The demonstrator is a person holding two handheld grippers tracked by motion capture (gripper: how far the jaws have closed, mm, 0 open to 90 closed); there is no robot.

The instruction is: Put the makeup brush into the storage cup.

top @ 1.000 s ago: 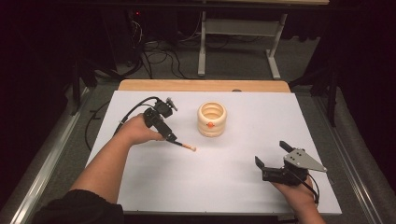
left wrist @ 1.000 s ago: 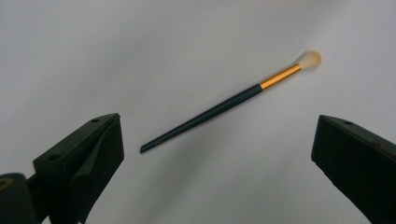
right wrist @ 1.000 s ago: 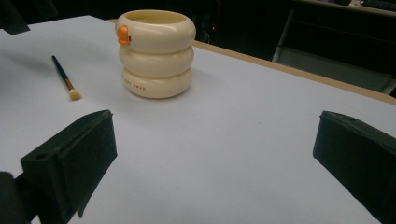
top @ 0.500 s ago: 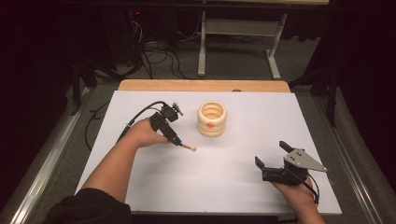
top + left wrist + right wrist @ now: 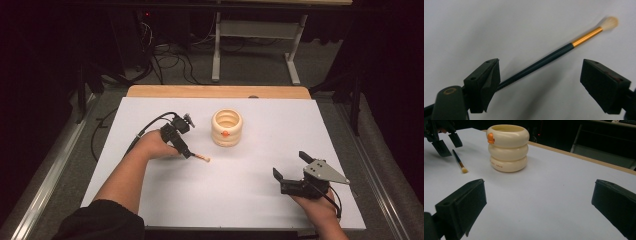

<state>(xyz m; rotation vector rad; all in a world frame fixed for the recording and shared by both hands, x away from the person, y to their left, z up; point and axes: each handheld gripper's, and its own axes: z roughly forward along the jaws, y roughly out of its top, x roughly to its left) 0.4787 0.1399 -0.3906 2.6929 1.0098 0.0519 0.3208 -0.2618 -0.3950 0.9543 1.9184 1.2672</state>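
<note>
A thin brush (image 5: 200, 158) with a dark handle, gold ferrule and pale bristles lies flat on the white sheet, left of a cream ribbed cup (image 5: 226, 128) bearing an orange knob. My left gripper (image 5: 186, 153) points down over the handle end. Its jaws have just been closing and still stand apart, astride the brush (image 5: 554, 53), whose handle runs close by the left jaw of my left gripper (image 5: 540, 72) without being pressed. Near the front right my right gripper (image 5: 290, 165) rests open and holds nothing. It faces the cup (image 5: 507, 147), the brush (image 5: 459, 161) and the left gripper (image 5: 446, 143).
The white sheet (image 5: 250, 195) covers most of the table, with a wooden strip (image 5: 215, 91) along its far edge. Beyond it are dark floor, cables and a metal stand (image 5: 250, 30). A black cable (image 5: 150, 125) trails from the left gripper.
My left hand has sunk toward the sheet, bringing its jaws down around the brush handle. The brush, the cup and the right gripper have stayed put.
</note>
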